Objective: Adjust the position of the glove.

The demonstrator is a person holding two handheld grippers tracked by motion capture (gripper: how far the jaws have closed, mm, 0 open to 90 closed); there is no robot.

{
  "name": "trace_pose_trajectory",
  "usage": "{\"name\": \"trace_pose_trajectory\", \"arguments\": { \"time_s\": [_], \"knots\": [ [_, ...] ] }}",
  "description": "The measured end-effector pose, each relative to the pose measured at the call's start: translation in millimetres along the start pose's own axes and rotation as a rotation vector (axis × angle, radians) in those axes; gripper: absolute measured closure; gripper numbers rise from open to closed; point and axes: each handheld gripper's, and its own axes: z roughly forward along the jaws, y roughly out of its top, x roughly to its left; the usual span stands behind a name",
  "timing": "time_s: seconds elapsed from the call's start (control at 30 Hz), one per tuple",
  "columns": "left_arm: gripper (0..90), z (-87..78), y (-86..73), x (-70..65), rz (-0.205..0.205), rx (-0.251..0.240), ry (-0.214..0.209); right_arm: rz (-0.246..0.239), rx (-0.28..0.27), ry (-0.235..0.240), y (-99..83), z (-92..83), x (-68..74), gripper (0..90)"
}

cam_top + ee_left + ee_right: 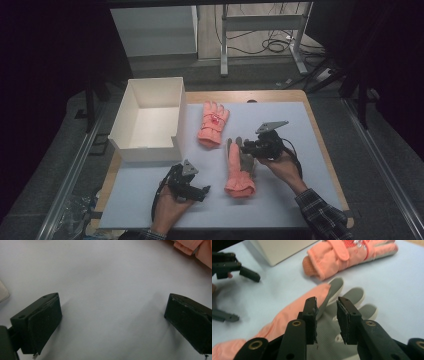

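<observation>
The right gripper (326, 315) has its fingers (310, 320) slightly parted, with a narrow gap between the pads and nothing clamped in it; they hang just above the grey palm of the near glove (294, 315). In the high view the right gripper (245, 146) sits over the finger end of that glove (239, 170), held by the person's right hand (280, 162).

The near glove lies flat on the bench (280, 200), palm up, cuff toward the person and finger ends pointing away. It serves as the landmark for what follows.

Beyond the near glove, a little to its left and apart from it, lies the far glove (212, 124), orange back up, cuff nearest the landmark; the right gripper view shows it (347, 255) past the grey fingertips.

Left of the near glove, with bare bench between, rests the left gripper (202, 192) in the person's left hand (170, 210). Its fingers (42, 325) stand wide apart over the plain bench surface, holding nothing, and an orange glove edge (197, 250) shows in the upper corner of its view.

Farther left of the near glove and beyond it, the white open box (125, 145) stands at the bench edge.
</observation>
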Motion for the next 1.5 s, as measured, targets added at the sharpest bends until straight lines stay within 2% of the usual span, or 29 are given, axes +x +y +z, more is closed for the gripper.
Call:
{"name": "trace_pose_trajectory", "arguments": {
  "time_s": [0.27,0.3,0.47,0.57,0.83,1.07,1.5],
  "knots": [
    [1.2,0.0,0.0,0.0,0.0,-0.001,0.0,0.006,-0.016,-0.015,25.5,4.7,-8.5,61.8],
    [1.2,0.1,-0.1,0.1,0.0,-0.001,-0.001,0.011,-0.014,-0.015,33.2,9.3,-11.5,59.7],
    [1.2,0.1,-0.1,0.2,0.001,-0.001,0.0,0.018,-0.005,-0.011,45.8,23.0,-15.8,55.1],
    [1.2,0.1,-0.1,0.2,0.001,-0.001,0.0,0.02,0.007,-0.009,52.1,33.3,-18.1,54.7],
    [1.2,0.0,0.0,0.2,0.0,0.001,0.0,-0.03,0.037,-0.023,67.3,59.6,-24.3,55.0],
    [1.2,-0.1,0.0,0.1,0.0,0.001,0.0,-0.013,0.032,-0.022,79.1,74.0,-30.5,55.1],
    [1.2,0.1,0.0,0.0,-0.002,-0.001,-0.001,-0.002,0.049,-0.053,95.8,114.4,-46.2,54.7]
  ]
}}
